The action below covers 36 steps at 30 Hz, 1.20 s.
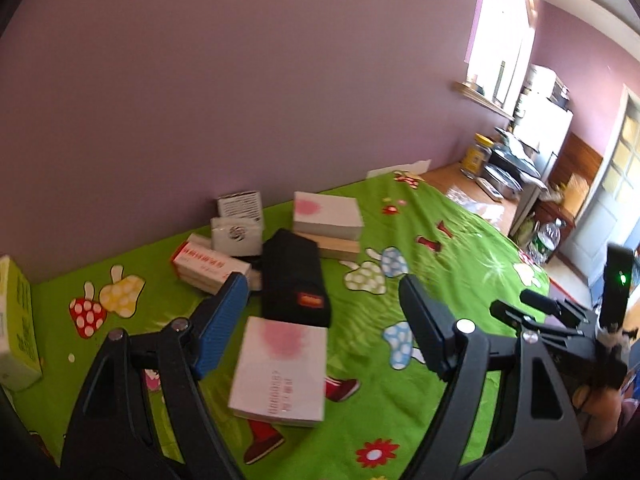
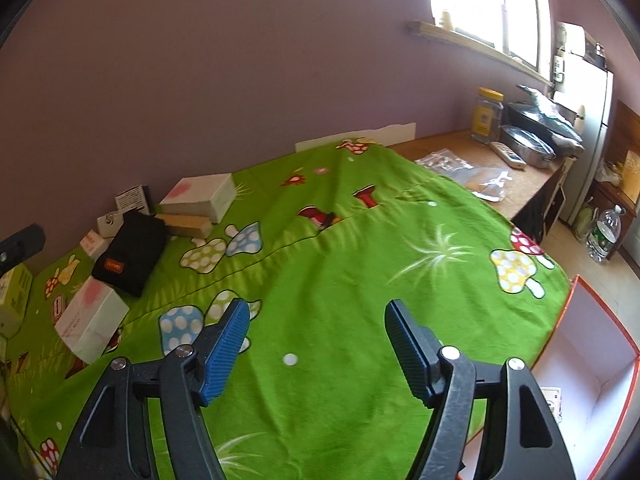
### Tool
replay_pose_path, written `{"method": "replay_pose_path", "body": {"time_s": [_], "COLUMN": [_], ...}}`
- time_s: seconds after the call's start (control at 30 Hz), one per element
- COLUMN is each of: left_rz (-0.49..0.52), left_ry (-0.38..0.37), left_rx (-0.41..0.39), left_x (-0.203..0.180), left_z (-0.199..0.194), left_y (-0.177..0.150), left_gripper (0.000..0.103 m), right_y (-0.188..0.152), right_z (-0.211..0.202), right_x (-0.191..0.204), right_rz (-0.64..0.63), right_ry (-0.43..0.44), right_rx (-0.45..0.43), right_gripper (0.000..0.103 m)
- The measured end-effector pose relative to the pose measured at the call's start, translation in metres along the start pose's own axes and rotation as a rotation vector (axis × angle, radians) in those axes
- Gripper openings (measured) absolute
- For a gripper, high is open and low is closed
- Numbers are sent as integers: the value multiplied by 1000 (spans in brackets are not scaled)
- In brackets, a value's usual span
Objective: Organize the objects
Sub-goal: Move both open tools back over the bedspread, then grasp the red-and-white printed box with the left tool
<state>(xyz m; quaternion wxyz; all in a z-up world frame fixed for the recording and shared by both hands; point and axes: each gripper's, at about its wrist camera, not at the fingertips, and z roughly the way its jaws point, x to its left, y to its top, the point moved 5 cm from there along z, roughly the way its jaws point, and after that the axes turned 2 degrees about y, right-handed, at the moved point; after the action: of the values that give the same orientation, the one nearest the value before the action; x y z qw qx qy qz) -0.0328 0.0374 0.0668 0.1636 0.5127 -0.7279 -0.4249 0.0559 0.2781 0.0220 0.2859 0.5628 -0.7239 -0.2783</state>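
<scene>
Above the pink-marked box [image 1: 280, 372], I hold both tongs spread and empty; next, I lower the left tongs [image 1: 320, 320] to pinch it.

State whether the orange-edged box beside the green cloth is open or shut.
Open. The orange-edged box has no lid on it, and its pale inside walls and floor show beside the green cloth.

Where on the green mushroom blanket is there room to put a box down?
The widest bare patch of the green blanket lies in front of the right tool, between the black pouch and the open orange-edged box. It is crowded by the purple wall, where the white pink-spotted box, the red-and-white box and the pouch huddle.
</scene>
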Motion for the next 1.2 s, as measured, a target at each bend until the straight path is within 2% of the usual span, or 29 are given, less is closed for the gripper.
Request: {"method": "replay_pose_path", "body": {"time_s": [0.37,0.47,0.7,0.83,1.0,1.13,1.2], "left_rz": [-159,-215,-357,-325,-276,-256,-226], "left_ry": [17,42,64,68,119,83,92], "left_rx": [43,41,80,96,105,96,102], "left_x": [69,93,139,139,141,136,131], "left_z": [14,24,51,61,61,62,63], "left_y": [7,8,-9,-18,-22,-22,-22], "left_gripper": [81,81,81,81,81,81,85], "right_y": [1,3,13,20,26,27,28], "right_z": [11,16,18,20,29,41,49], "right_x": [36,46,68,81,100,114,122], "right_rz": [-45,-59,-82,-73,-74,-71,-74], "right_ry": [100,131,198,249,297,328,337], "right_rx": [15,25,21,18,34,62,72], "right_gripper": [74,75,77,79,82,82,82]}}
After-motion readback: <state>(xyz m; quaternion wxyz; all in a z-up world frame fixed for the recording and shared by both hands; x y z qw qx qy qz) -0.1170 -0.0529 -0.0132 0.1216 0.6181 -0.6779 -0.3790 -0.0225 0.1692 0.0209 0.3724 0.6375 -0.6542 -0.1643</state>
